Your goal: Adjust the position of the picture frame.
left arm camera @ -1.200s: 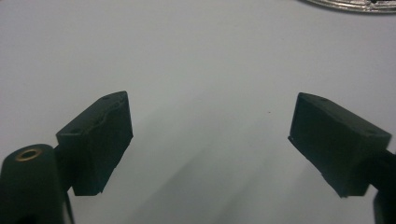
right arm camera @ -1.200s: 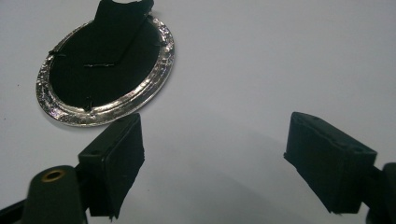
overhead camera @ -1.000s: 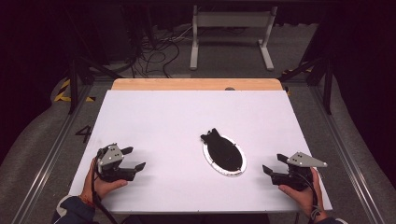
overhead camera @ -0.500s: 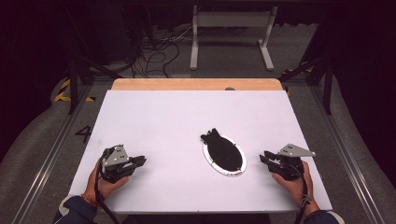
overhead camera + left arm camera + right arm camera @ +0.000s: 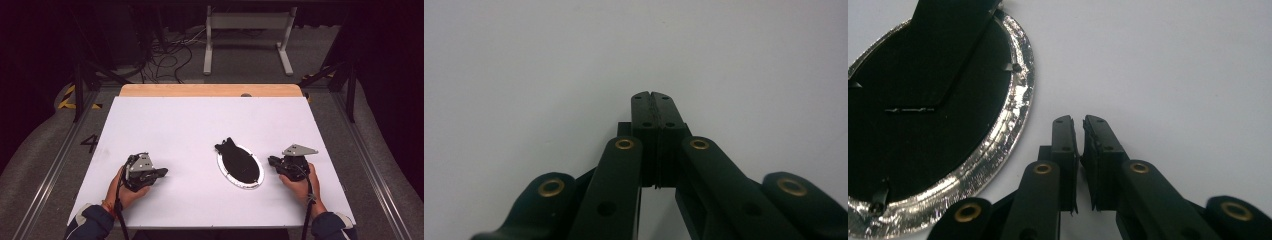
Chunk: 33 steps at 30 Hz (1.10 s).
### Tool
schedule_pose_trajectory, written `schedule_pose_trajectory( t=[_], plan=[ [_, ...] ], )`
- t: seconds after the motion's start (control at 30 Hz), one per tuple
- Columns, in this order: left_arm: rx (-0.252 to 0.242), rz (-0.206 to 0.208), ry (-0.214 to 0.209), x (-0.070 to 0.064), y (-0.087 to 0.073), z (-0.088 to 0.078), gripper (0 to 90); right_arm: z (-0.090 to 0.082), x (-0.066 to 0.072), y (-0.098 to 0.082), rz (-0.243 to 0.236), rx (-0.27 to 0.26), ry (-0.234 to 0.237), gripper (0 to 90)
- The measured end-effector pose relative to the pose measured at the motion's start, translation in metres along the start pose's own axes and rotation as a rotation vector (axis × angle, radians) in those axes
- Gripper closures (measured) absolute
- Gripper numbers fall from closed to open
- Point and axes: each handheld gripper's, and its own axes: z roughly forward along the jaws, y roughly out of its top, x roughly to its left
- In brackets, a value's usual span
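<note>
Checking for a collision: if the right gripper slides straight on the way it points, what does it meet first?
Probably the oval silver-rimmed tray: the right gripper points at its near rim across bare table. The right gripper view suggests it might pass just beside it.

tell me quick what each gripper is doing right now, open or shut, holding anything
Left gripper: shut, holding nothing.
Right gripper: shut or nearly so, a thin gap shows, holding nothing.
</note>
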Motion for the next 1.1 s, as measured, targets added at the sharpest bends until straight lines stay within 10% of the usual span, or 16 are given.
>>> schedule_pose_trajectory(
  t=[1.1],
  plan=[
    [0.016, 0.059, -0.042, -0.009, 0.033, 0.034, 88.0, 0.013, 0.022, 0.012, -0.034, 0.050, 0.045, 90.0]
  ],
)
